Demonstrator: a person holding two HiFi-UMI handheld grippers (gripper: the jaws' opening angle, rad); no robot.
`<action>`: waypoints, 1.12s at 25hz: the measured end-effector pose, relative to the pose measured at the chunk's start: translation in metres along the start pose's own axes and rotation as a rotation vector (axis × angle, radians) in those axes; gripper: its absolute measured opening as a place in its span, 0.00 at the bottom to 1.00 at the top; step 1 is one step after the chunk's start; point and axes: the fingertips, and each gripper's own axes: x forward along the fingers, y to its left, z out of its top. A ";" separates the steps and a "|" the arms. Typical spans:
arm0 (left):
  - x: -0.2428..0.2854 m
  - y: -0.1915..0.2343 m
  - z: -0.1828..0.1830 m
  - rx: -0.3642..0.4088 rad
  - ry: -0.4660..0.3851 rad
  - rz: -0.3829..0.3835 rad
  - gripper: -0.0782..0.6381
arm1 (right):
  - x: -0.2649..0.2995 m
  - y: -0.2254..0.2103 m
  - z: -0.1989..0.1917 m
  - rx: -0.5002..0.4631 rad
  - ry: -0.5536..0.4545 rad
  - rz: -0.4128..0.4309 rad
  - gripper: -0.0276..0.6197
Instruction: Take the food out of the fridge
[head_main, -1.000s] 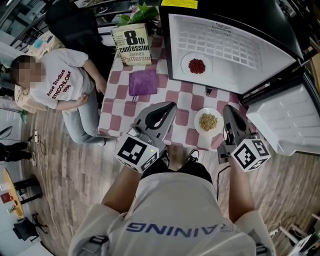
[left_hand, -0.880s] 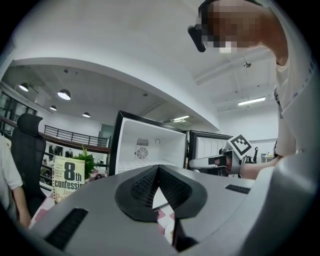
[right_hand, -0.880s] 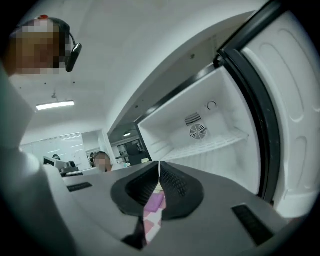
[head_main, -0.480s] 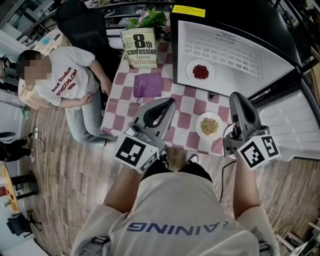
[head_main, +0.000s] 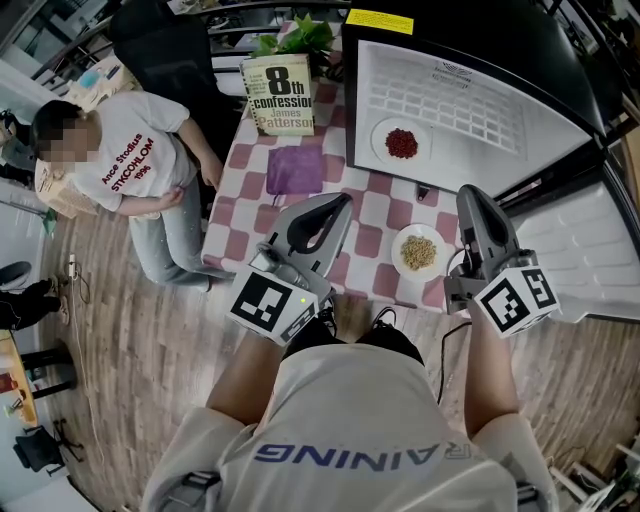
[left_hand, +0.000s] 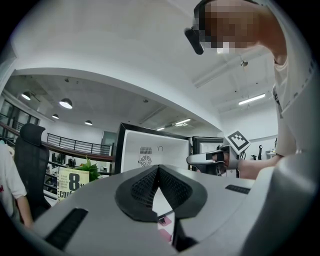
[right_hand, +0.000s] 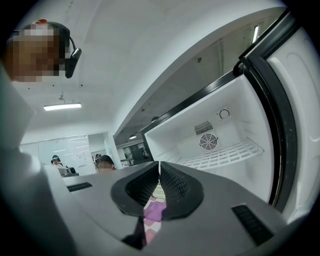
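The fridge (head_main: 450, 100) stands open at the table's far right, and a white plate of red food (head_main: 401, 142) lies on its floor. A second white plate with yellowish food (head_main: 418, 251) rests on the checked table (head_main: 235, 205) in front of the fridge. My left gripper (head_main: 340, 204) hovers over the table's middle, left of that plate, shut with nothing in it (left_hand: 158, 168). To the right of the plate my right gripper (head_main: 468, 192) points at the fridge opening, also shut and empty (right_hand: 159, 164).
A purple cloth (head_main: 295, 168), an upright book (head_main: 281, 94) and a green plant (head_main: 300, 35) occupy the table's far left. A person in a white shirt (head_main: 130, 170) sits at the table's left side. The fridge door (head_main: 590, 250) swings out at the right.
Both grippers have lifted a little toward the head camera and the view has shifted slightly. Both plates stay where they were.
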 end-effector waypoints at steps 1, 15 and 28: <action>0.000 0.000 0.000 0.000 0.000 -0.001 0.12 | 0.001 -0.001 -0.001 0.006 0.004 -0.002 0.09; -0.015 0.027 -0.027 -0.041 0.041 0.058 0.12 | 0.069 -0.101 -0.107 0.659 0.151 -0.153 0.21; -0.016 0.051 -0.059 -0.080 0.100 0.103 0.12 | 0.133 -0.175 -0.207 1.007 0.212 -0.344 0.23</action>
